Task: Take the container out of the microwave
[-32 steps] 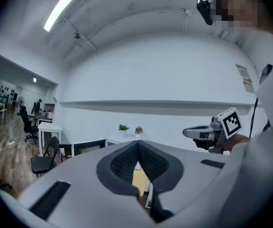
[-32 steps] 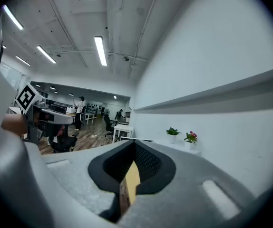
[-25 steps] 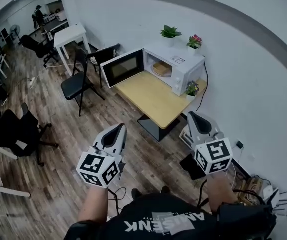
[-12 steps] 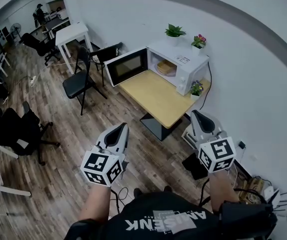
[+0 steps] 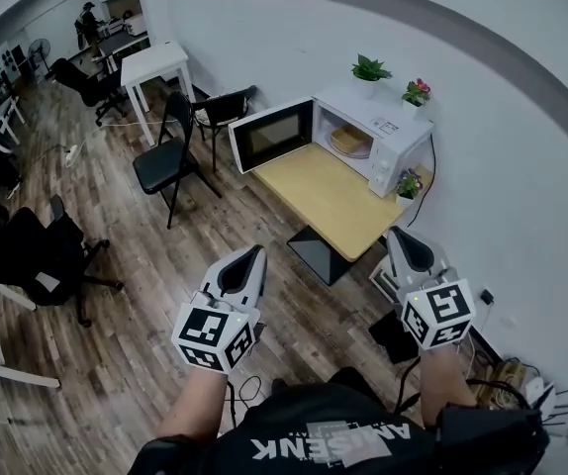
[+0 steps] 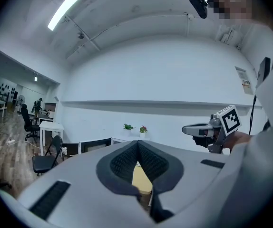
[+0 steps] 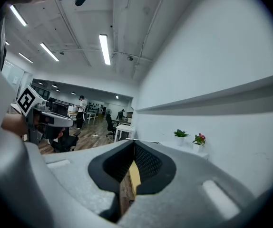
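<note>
The container [image 5: 349,142] sits inside the white microwave [image 5: 395,137], whose door [image 5: 269,135] hangs wide open to the left over the wooden worktop [image 5: 329,198]; it shows only as a shallow tan shape on the cavity floor, too small to tell its material; I would guess it is light and fairly stiff, perhaps with a thin rim; the near edge of that rim, facing the opening, looks the best place to pinch, with a second hold on the far side if it sags or carries food; the left claw [image 5: 253,254] and the right claw [image 5: 401,234] both have their jaws together on nothing, held level and well apart from the microwave; both must spread before any hold
</note>
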`<state>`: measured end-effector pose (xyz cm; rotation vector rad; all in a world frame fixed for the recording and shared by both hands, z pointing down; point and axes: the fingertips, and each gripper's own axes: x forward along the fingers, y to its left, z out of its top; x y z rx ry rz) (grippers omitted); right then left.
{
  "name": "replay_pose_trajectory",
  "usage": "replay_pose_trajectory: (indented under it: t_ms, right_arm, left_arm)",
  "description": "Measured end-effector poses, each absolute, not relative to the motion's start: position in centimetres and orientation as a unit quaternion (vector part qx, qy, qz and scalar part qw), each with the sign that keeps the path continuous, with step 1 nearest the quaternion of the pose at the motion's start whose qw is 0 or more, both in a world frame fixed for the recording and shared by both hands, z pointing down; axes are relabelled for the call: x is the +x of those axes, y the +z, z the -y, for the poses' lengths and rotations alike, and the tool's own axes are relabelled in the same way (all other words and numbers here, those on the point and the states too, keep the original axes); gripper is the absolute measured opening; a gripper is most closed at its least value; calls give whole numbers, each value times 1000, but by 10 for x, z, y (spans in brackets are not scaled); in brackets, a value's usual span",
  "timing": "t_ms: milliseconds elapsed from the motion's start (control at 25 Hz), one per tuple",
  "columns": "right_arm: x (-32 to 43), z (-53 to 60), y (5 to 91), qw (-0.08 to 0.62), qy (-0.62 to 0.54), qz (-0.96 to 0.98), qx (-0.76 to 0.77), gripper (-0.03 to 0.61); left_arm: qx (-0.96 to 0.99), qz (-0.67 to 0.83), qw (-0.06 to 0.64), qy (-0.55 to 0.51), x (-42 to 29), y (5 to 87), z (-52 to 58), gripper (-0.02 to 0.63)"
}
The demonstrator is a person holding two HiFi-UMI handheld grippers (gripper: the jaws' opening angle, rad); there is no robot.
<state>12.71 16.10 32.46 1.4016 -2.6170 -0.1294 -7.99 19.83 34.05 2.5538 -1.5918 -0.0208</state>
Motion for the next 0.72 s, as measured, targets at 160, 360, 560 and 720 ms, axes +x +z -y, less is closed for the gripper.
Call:
replay_pose_trajectory:
  t_ms: [160, 360, 560, 720]
  right_arm:
    - [117, -160, 325, 90, -45, 875, 473, 8]
    - [97, -152, 322, 89, -59, 880, 462, 8]
    - [98, -115, 319, 75, -57, 878, 470, 8]
    - [101, -74, 316, 60, -53, 882, 465, 8]
  left_arm:
    - [852, 519, 66, -14, -87, 338, -196, 2]
    - [857, 512, 51, -14, -93, 330, -189, 2]
    - [836, 547, 36, -22, -103, 326, -162, 2]
    - [818, 573, 29, -37, -110, 319, -134, 2]
